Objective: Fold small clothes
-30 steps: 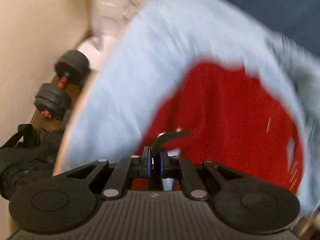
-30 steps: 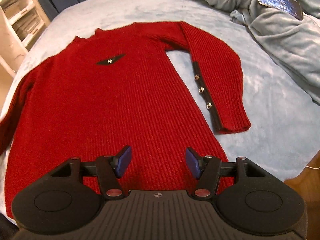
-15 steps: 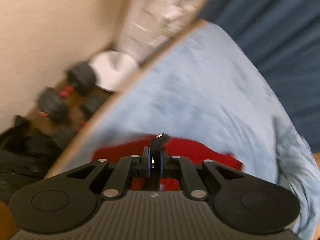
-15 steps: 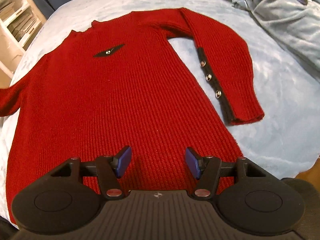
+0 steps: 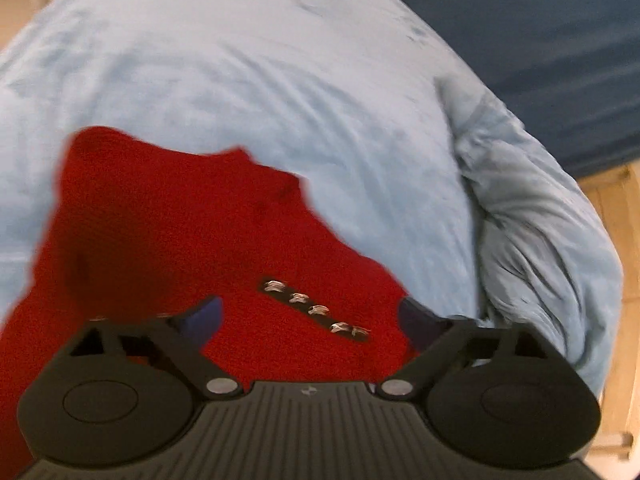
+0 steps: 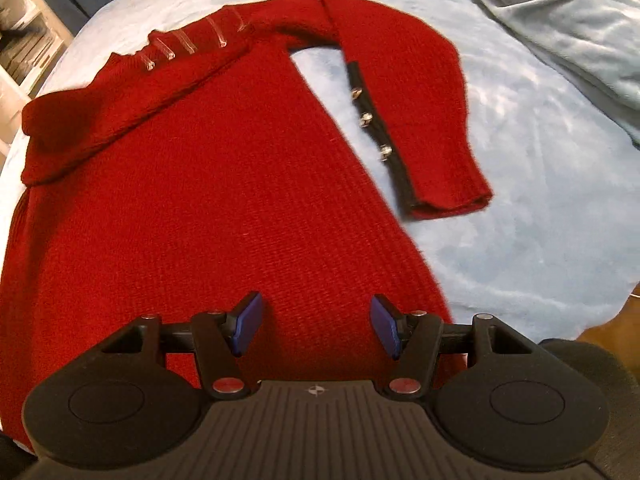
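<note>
A red knit sweater (image 6: 208,200) lies flat on the light blue bed cover (image 6: 520,160). Its left sleeve (image 6: 132,96) is folded across the chest, its black cuff strip with metal buttons (image 5: 316,310) on top. The right sleeve (image 6: 420,92) lies out to the side, its black button strip (image 6: 368,116) facing the body. My left gripper (image 5: 310,320) is open and empty just above the folded cuff. My right gripper (image 6: 316,324) is open and empty over the sweater's lower hem.
A rumpled light blue blanket (image 6: 560,12) is bunched at the bed's far right and also shows in the left wrist view (image 5: 532,240). A white shelf unit (image 6: 20,40) stands off the bed's left. Dark blue curtain (image 5: 540,40) hangs behind. Wooden floor (image 5: 616,208) lies beyond the bed edge.
My left gripper carried the left sleeve cuff across the sweater, then opened and let it go on the chest. My right gripper stayed open and drifted slightly over the hem.
</note>
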